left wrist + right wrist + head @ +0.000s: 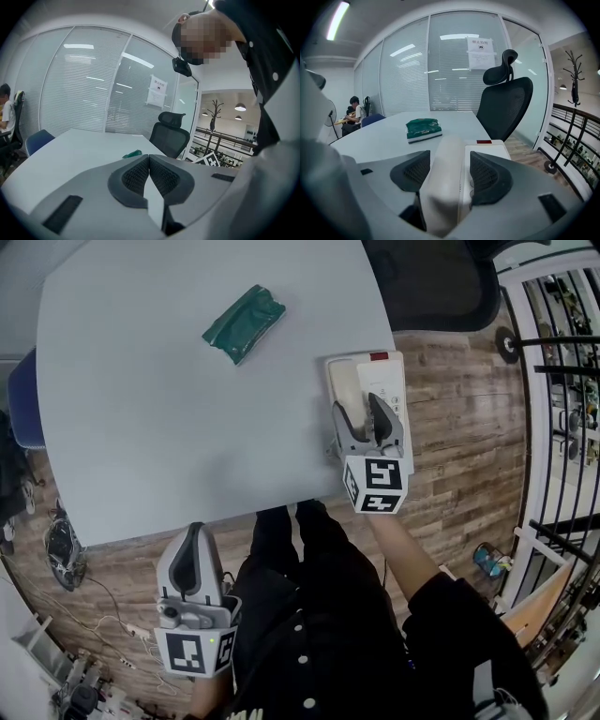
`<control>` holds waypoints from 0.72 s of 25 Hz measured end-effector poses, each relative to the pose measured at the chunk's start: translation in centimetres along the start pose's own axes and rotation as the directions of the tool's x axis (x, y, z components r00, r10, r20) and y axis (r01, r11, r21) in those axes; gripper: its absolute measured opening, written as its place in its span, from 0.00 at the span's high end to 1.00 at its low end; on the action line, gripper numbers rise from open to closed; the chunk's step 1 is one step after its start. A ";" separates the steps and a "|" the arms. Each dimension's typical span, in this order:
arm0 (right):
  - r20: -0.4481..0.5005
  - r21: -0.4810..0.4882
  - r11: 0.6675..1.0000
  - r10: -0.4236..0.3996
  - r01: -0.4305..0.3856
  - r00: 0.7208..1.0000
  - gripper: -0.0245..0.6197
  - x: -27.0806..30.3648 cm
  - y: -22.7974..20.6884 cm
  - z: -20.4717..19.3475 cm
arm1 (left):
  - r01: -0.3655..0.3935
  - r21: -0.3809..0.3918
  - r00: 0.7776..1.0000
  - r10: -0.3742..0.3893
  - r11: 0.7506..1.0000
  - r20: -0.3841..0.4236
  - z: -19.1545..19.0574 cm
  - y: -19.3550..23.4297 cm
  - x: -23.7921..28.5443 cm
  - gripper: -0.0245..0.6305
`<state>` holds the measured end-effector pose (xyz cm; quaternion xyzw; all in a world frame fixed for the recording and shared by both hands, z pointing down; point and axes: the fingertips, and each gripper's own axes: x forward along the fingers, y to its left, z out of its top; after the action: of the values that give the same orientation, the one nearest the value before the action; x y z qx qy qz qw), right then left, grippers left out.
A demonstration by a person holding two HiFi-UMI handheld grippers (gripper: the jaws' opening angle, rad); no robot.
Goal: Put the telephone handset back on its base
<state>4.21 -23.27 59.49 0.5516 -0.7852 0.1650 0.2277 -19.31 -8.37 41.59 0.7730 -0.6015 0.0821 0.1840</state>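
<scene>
The white telephone base (386, 382) sits at the right edge of the pale table (169, 427), a red mark on its far end. The cream handset (346, 383) lies along the base's left side. My right gripper (359, 407) straddles the handset's near end, jaws open. In the right gripper view the handset (445, 173) runs between the two dark pads, and a strip of the base (487, 151) shows beside the right pad. My left gripper (192, 542) hangs below the table's near edge, shut with nothing in it; its pads (136, 177) meet.
A green packet (244, 322) lies on the table's far middle. A black office chair (441, 282) stands beyond the phone. Black railings (562, 427) run along the right. Cables (66, 549) lie on the wooden floor at left. A person (355, 110) sits far left.
</scene>
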 end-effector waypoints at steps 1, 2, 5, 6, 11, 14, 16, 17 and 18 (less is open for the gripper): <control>0.009 -0.008 1.000 0.005 -0.005 1.000 0.53 -0.2 -0.1 0.5 | 0.004 0.000 1.000 -0.004 1.000 0.007 0.2 -0.1 0.1 0.94; 0.019 -0.017 1.000 0.013 -0.013 1.000 0.53 -0.4 -0.1 1.0 | 0.007 0.000 1.000 -0.007 1.000 0.015 0.4 -0.3 0.2 0.94; 0.054 -0.035 0.998 0.061 -0.059 0.997 0.54 -1.3 0.1 2.7 | 0.017 0.008 0.999 -0.017 1.000 0.047 1.3 -0.6 0.3 0.94; 0.068 -0.041 0.996 0.081 -0.078 0.994 0.57 -1.8 0.3 3.3 | 0.019 0.011 0.998 -0.020 1.000 0.057 1.7 -0.7 0.2 0.94; 0.114 -0.069 0.989 0.140 -0.132 0.984 0.78 -4.3 0.8 5.9 | 0.025 0.020 0.995 -0.027 0.999 0.096 3.5 -1.1 0.0 0.94; 0.139 -0.066 0.985 0.167 -0.159 0.976 0.87 -5.7 0.9 7.6 | 0.036 0.032 0.991 -0.039 0.999 0.128 4.7 -1.5 0.1 0.94; 0.153 -0.072 0.982 0.185 -0.175 0.971 0.89 -6.7 1.1 8.7 | 0.043 0.040 0.988 -0.049 0.998 0.146 5.3 -1.8 0.2 0.94; 0.158 -0.082 0.980 0.194 -0.183 0.968 0.90 -7.2 1.3 9.2 | 0.047 0.045 0.987 -0.053 0.998 0.152 5.6 -2.0 0.2 0.94; 0.161 -0.096 0.977 0.203 -0.189 0.966 0.90 -7.8 1.4 9.7 | 0.050 0.050 0.986 -0.057 0.998 0.155 5.9 -2.1 0.1 0.94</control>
<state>3.42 -21.57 47.08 0.4738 -0.8585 0.1077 0.1643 -17.85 -10.31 35.85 0.7968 -0.5913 0.0299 0.1206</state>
